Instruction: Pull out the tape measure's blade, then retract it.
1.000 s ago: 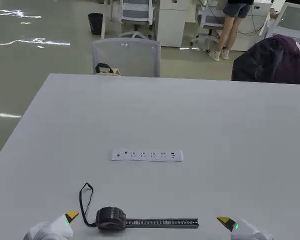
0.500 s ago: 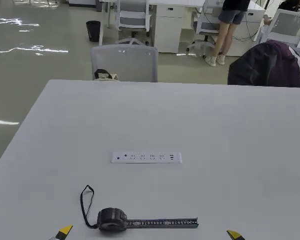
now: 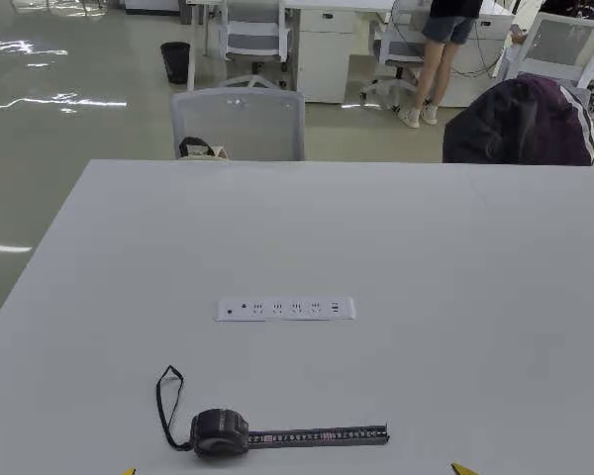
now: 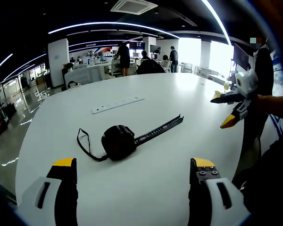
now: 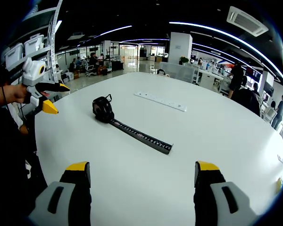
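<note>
The tape [image 3: 220, 432] lies on the table [image 3: 445, 257] near its front edge, blade [image 3: 322, 435] drawn out rightward, the power strip [image 3: 285, 309] beyond it. The left gripper [image 4: 133, 163] and right gripper [image 5: 142, 165] flank it, clear of it, jaws spread wide and empty
</note>
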Available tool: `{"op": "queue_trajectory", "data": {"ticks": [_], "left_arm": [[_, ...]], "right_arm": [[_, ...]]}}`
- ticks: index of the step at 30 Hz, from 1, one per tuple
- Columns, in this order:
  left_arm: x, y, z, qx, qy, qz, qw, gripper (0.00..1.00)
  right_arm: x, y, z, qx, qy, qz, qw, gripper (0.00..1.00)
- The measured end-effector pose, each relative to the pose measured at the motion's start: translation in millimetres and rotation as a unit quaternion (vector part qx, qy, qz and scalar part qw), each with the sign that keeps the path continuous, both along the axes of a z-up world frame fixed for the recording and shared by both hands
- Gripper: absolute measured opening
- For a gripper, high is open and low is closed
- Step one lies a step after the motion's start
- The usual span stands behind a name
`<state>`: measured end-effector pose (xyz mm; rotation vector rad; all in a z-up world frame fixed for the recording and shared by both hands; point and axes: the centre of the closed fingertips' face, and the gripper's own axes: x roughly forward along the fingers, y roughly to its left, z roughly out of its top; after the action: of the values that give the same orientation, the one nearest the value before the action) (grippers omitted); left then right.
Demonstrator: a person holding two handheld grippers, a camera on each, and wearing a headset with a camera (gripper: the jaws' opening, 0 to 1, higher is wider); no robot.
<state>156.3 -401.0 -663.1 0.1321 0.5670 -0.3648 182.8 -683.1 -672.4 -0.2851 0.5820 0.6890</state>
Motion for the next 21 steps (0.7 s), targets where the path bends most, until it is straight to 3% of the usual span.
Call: {"op": "queue_trajectory", "data": {"ticks": [5,13,17,21], "left_arm": [[-1.8,0.0,-2.0,0.014,0.003,-0.005,0.9999,0.99],[-0.7,-3.9,-0.9,0.002,0.001,0.011,0.9999,0.99],[3.4,-6.0,1.0,-0.017,-0.005,0.04,0.9991,0.99],[6.0,-7.5,-1.7,-0.019,-0.004,0.058,0.9981,0.96]], "right_arm": [[-1.0,3.9,0.3,0.008,-0.001,-0.003,1.0,0.93],[-2.3,5.1,0.0,0.01,0.002,-0.004,0.9999,0.93],[-2.1,2.4,-2.0,0.008,0.003,-0.004,1.0,0.92],[-1.9,2.0,-2.8,0.007,0.004,-0.002,1.0,0.92]]}}
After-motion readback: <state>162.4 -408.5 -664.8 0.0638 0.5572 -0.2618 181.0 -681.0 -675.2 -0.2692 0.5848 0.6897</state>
